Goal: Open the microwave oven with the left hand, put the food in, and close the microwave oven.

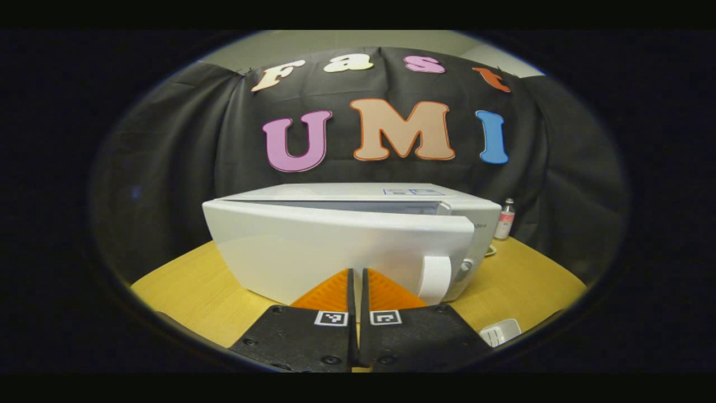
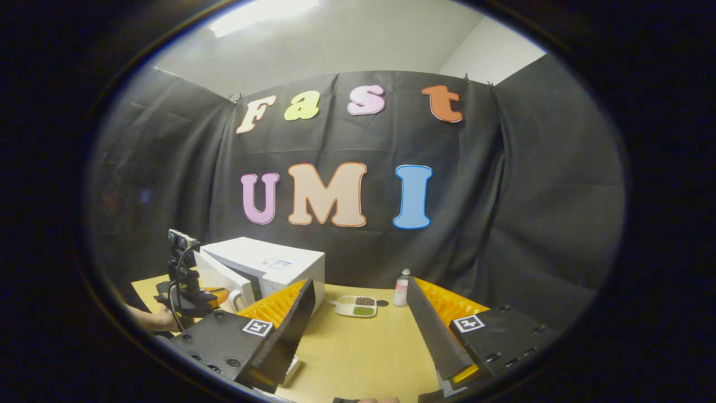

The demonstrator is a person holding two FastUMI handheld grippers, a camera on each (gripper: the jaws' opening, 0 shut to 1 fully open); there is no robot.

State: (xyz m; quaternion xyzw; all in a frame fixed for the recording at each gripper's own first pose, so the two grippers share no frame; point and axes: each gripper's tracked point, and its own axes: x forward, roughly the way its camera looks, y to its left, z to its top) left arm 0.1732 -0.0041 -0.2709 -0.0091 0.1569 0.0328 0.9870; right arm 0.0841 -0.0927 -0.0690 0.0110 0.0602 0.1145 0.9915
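Big wooden worktop (image 2: pixel 358 347), yellow-brown, with lots of bare room in the middle and toward the near edge. Rounded front edge showing in the left gripper view.

White microwave oven (image 1: pixel 358 224) standing on the worktop, toward the left side in the right gripper view (image 2: pixel 268 263). Door (image 1: pixel 341 252) swung a little open, with a dark gap along its top edge. White handle (image 1: pixel 435 279) at the door's right end. A small blue label on the oven's top and a bit of writing on the front by the door, both too small to read.

Left claw (image 1: pixel 356 288) right up against the door front, just left of the handle. Orange fingers (image 1: pixel 330 292) nearly together, only a thin slit between them, nothing held. Square black-and-white marker tags on the black finger blocks. Same claw seen far off in the right gripper view (image 2: pixel 215 296), by the door, with a hand (image 2: pixel 151 320) behind it.

Right claw (image 2: pixel 358 313) wide open, holding nothing, low over the bare worktop.

Food tray (image 2: pixel 356 306) flat on the worktop, straight ahead between the right claw's fingers but farther off, right of the oven and apart from it. White, with little sections of brown, green and pale food.

Small bottle (image 2: pixel 401 288) upright just right of the tray, near the back wall. Pink label, too small to read.

Small white thing (image 1: pixel 499 332) at the near right edge of the worktop in the left gripper view.
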